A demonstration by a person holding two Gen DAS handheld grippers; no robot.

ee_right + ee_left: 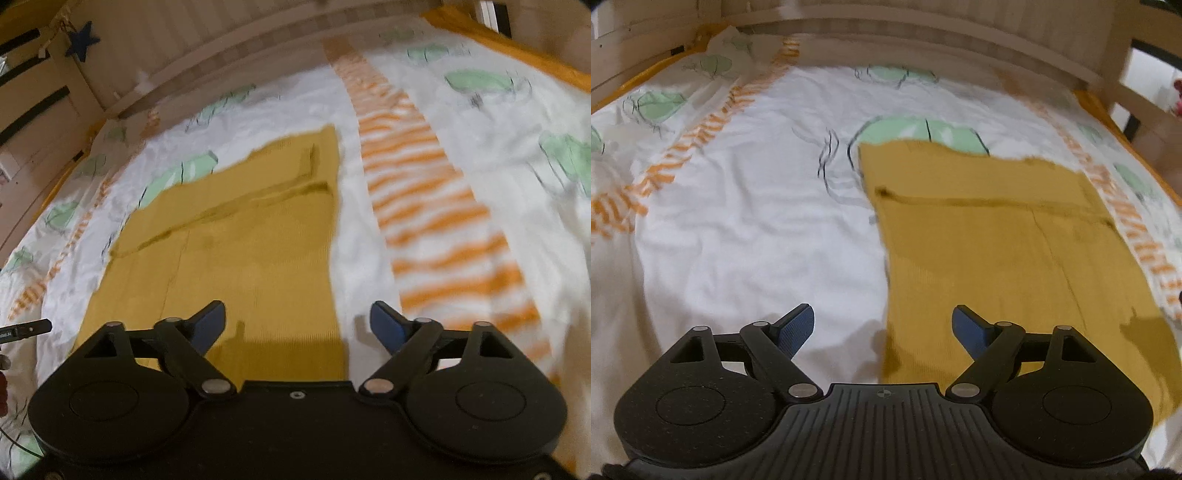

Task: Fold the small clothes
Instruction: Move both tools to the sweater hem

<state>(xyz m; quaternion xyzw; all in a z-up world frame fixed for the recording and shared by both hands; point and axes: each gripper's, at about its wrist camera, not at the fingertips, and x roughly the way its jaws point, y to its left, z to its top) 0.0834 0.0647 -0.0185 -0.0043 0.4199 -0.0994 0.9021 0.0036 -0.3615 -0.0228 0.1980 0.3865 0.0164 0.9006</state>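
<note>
Blue-padded fingers (798,326) of the left gripper (882,325) are seen spread wide apart at the bottom of the left wrist view, with nothing between them. Beneath and beyond them, a mustard-yellow garment (990,240) is laid flat on a white bedsheet (746,229) printed with green shapes and orange stripes; it fills the centre right of that frame, and its left edge runs down between the two fingers.

Fingers of the right gripper (297,323) are likewise held wide apart, and nothing is gripped. In the right wrist view the garment (240,251) is spread across the centre left of the frame, its right edge falling between the fingers. A folded-over band is seen crossing its upper part. A wooden bed frame (207,48) is visible along the top, and a blue star (83,38) is seen at the upper left.
</note>
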